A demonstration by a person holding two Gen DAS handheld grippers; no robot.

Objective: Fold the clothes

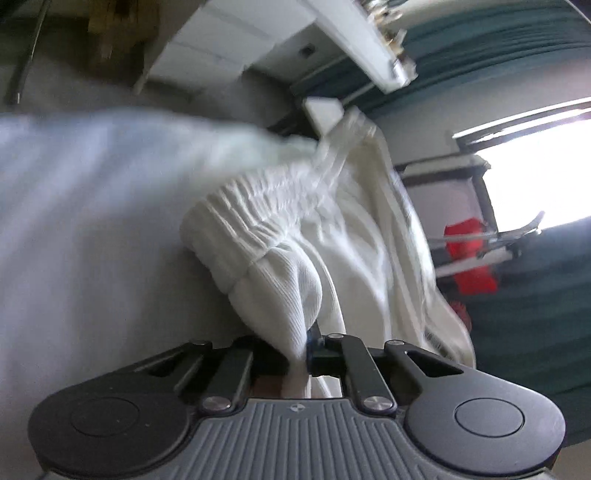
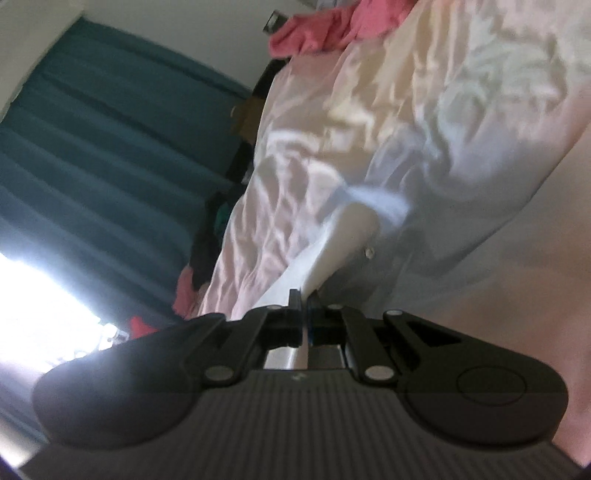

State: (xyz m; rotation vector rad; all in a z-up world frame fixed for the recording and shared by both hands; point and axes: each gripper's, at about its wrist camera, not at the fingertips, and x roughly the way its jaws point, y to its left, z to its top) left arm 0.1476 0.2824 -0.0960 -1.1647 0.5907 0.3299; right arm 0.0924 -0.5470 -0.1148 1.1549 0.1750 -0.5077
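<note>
A white ribbed garment point(image 1: 280, 236) with a gathered elastic band hangs bunched in front of the left wrist camera. My left gripper point(image 1: 306, 350) is shut on a fold of it, the cloth drawn down between the jaws. In the right wrist view my right gripper point(image 2: 303, 299) is shut on another white edge of the garment point(image 2: 347, 229), which stretches up and away, blurred by motion. Below it lies a wrinkled pale pink bedsheet point(image 2: 332, 122). Both views are tilted and smeared.
Teal curtains point(image 2: 103, 140) and a bright window point(image 2: 40, 306) stand to one side. A pink cloth point(image 2: 314, 29) lies at the far end of the bed. A red item point(image 1: 469, 258) on a rack and a white cabinet point(image 1: 236, 48) show in the left view.
</note>
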